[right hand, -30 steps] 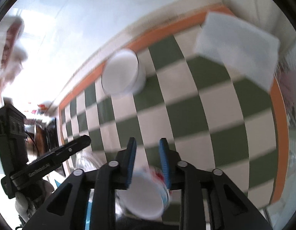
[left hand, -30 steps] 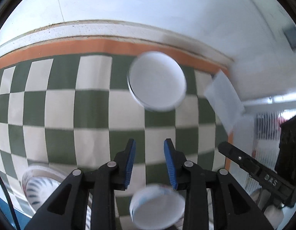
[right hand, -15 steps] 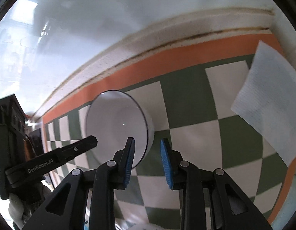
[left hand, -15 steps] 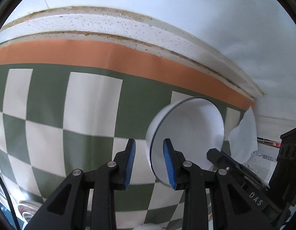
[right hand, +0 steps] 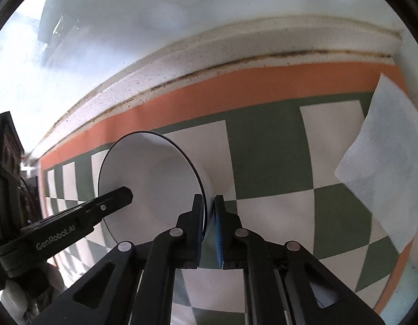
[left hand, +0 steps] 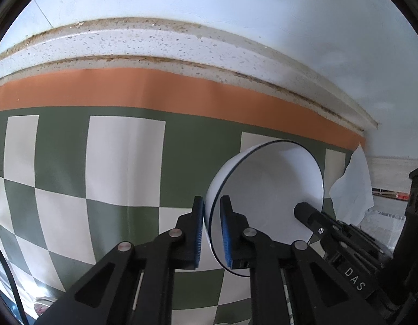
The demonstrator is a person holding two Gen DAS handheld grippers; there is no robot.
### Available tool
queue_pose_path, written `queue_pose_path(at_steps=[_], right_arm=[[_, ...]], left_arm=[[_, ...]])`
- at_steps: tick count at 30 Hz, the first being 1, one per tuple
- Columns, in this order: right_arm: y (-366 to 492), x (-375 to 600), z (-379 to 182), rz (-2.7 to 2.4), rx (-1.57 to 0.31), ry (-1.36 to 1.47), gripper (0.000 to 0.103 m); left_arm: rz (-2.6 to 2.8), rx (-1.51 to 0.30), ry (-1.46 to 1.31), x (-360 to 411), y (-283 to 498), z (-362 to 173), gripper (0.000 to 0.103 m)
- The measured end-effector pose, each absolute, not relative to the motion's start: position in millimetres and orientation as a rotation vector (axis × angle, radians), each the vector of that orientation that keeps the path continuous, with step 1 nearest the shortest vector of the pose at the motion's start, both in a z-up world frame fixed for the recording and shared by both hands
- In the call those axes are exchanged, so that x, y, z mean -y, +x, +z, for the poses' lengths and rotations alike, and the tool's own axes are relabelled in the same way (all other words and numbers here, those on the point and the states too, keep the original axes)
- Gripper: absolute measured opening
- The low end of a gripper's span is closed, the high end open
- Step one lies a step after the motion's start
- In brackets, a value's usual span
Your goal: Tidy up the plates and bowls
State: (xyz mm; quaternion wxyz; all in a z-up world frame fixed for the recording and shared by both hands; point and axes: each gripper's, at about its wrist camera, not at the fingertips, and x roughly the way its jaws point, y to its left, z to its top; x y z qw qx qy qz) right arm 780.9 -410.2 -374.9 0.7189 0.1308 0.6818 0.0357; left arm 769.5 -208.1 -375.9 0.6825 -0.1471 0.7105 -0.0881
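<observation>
A white bowl (left hand: 266, 189) with a thin dark rim sits on the green and white checked cloth near the back wall. My left gripper (left hand: 211, 211) is shut on its left rim, one pad outside and one inside. My right gripper (right hand: 208, 211) is shut on the opposite rim of the same bowl (right hand: 149, 178). Each view shows the other gripper's finger reaching over the bowl's far side. The bowl looks empty.
A white paper towel (right hand: 382, 168) lies to the right of the bowl, and also shows in the left wrist view (left hand: 352, 187). An orange border (left hand: 182, 92) and a speckled ledge run along the wall behind. A patterned dish edge (left hand: 42, 302) shows at the lower left.
Both grippers moved forward to the white bowl and closed on its opposite rims. The smaller dishes near the front have dropped out of view.
</observation>
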Motion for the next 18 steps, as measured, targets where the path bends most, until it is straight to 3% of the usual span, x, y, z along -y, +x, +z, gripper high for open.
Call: queue_pose_path(at_steps=[18], right_arm=[[730, 403, -321, 0.122, -1.443, 0.305, 0.009]], left_arm=[[-0.242, -1.507, -0.255, 200, 723, -318, 0.010]])
